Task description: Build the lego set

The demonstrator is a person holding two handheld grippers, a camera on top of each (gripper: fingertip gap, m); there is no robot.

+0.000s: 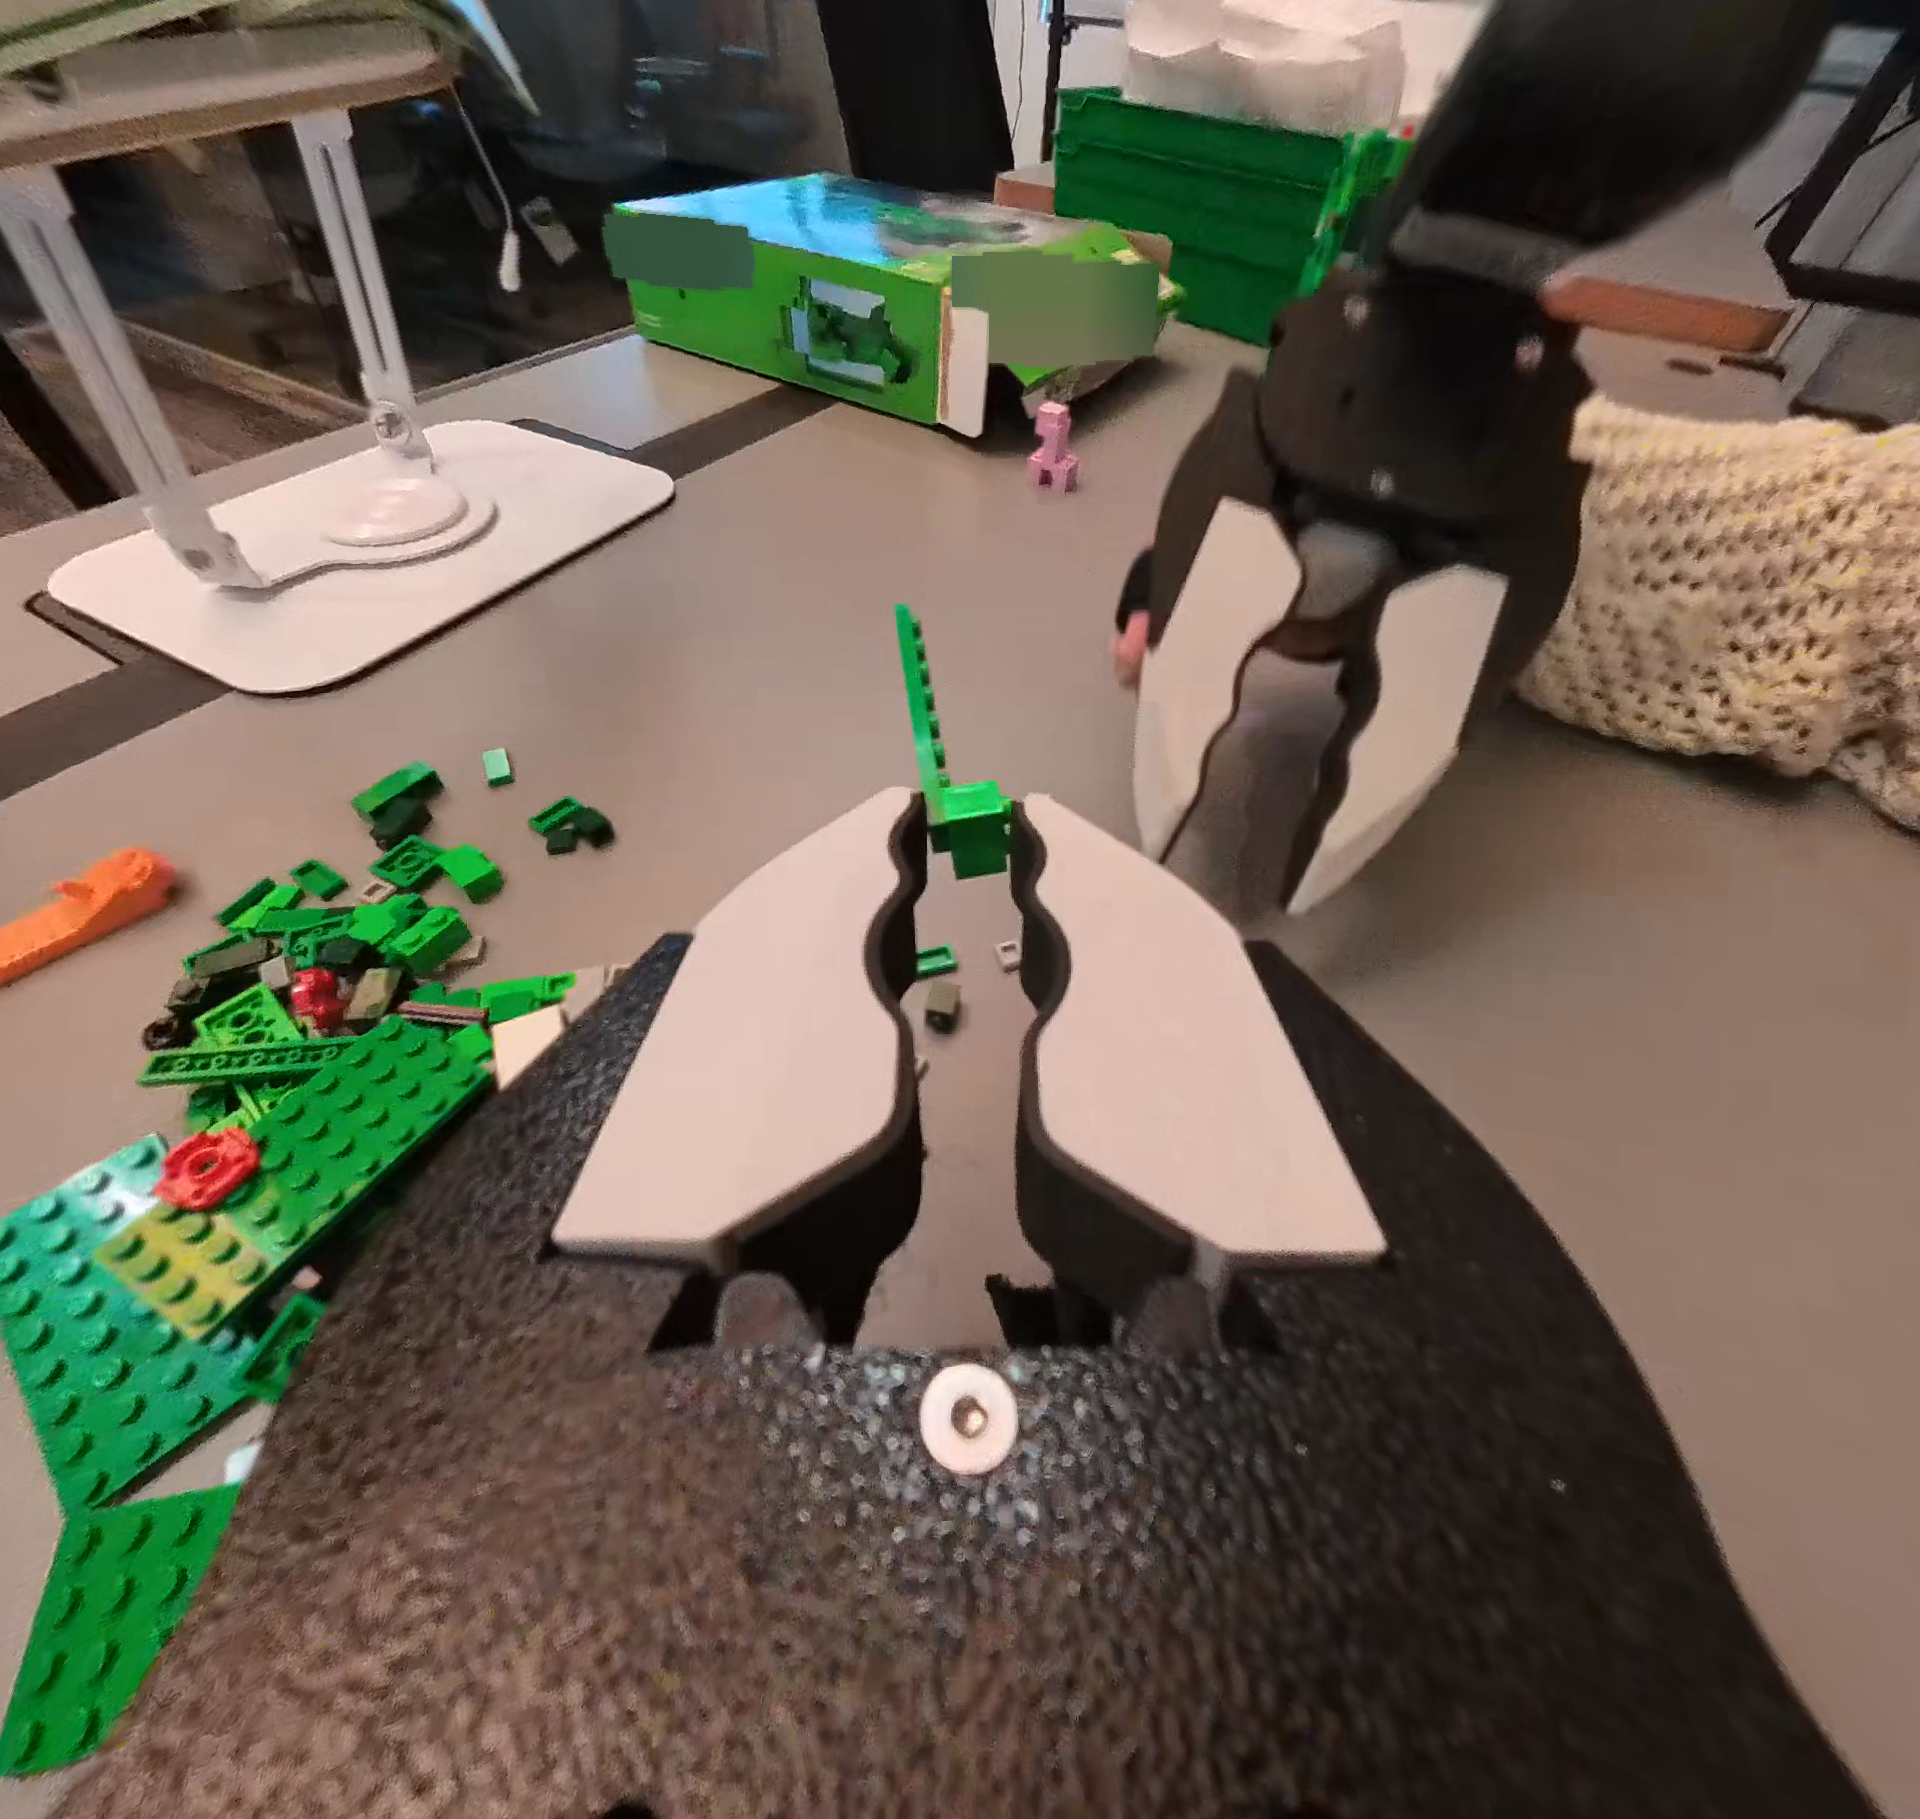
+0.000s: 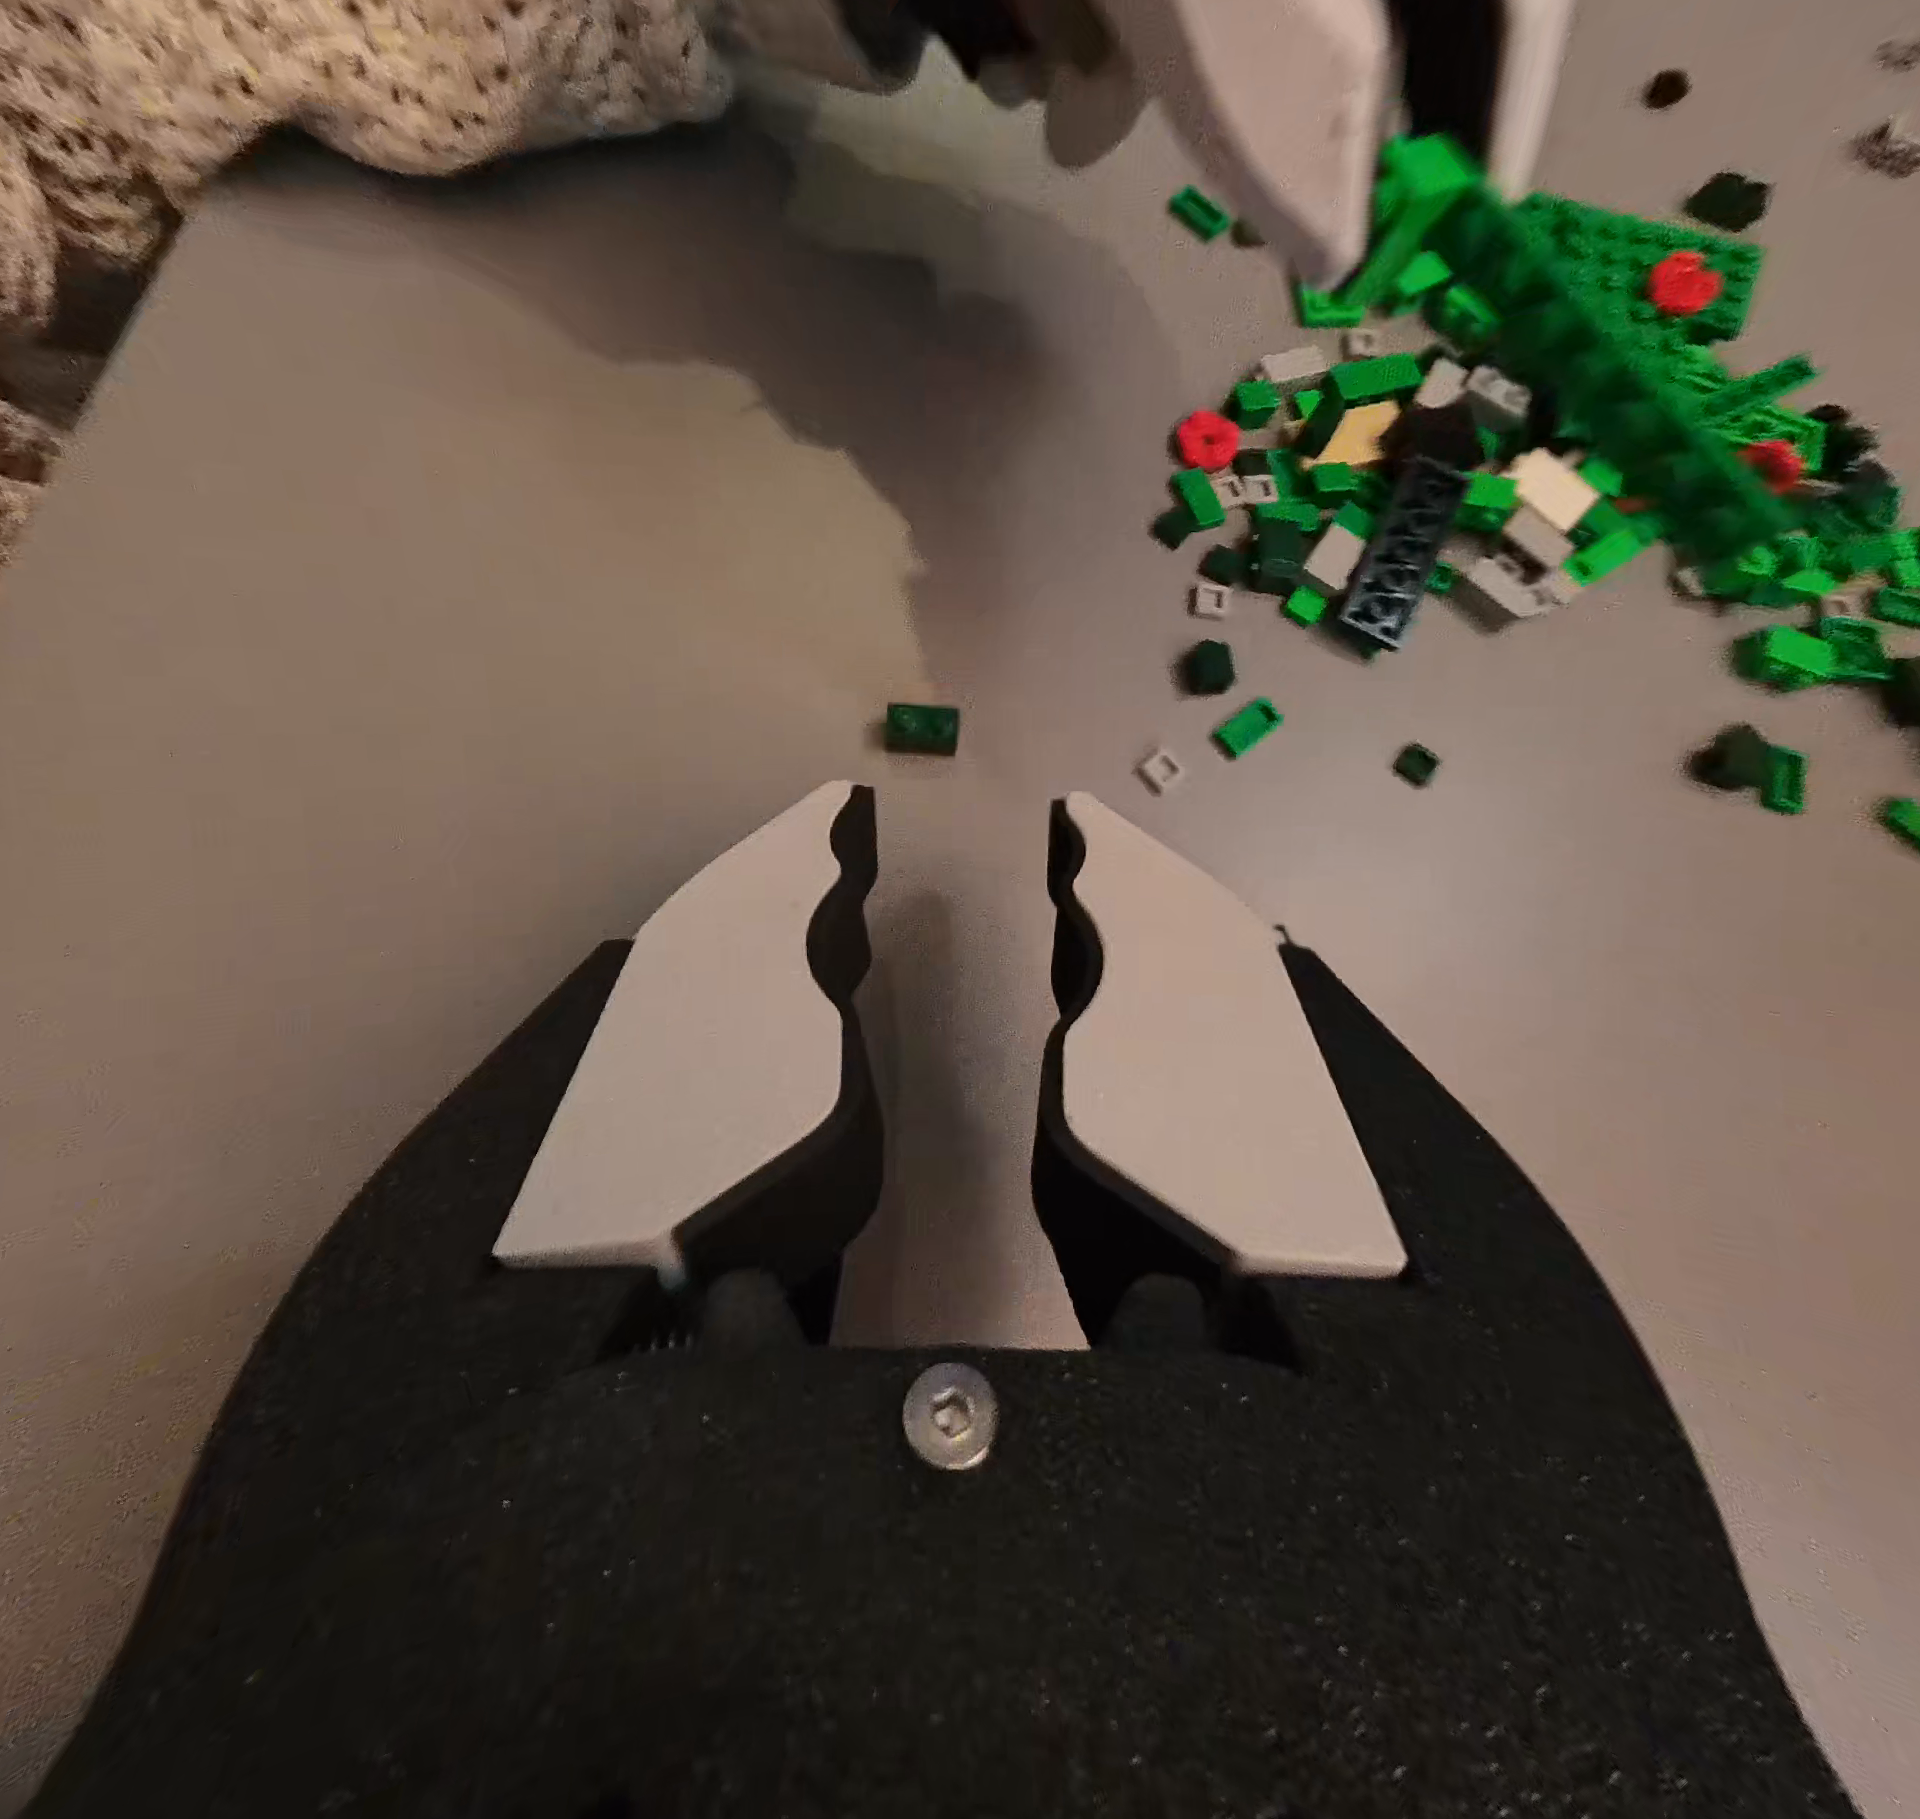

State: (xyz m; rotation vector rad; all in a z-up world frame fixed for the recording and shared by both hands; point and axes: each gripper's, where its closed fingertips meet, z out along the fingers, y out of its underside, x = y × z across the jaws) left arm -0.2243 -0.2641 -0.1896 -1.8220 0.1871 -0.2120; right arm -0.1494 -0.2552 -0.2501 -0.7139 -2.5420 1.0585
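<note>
Fingers (image 1: 894, 980) partly hide green piece (image 1: 968, 824)

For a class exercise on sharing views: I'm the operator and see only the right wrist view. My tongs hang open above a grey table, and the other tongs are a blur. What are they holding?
Observer: The left tongs are shut on a green piece, a small block with a thin studded strip rising from it.
Operator: Is the set's box anywhere?
Observer: Yes, a green box lies towards the far edge of the table.
Operator: Anything near it?
Observer: A small pink figure stands upright on the table, just in front of the box's open end.
</note>
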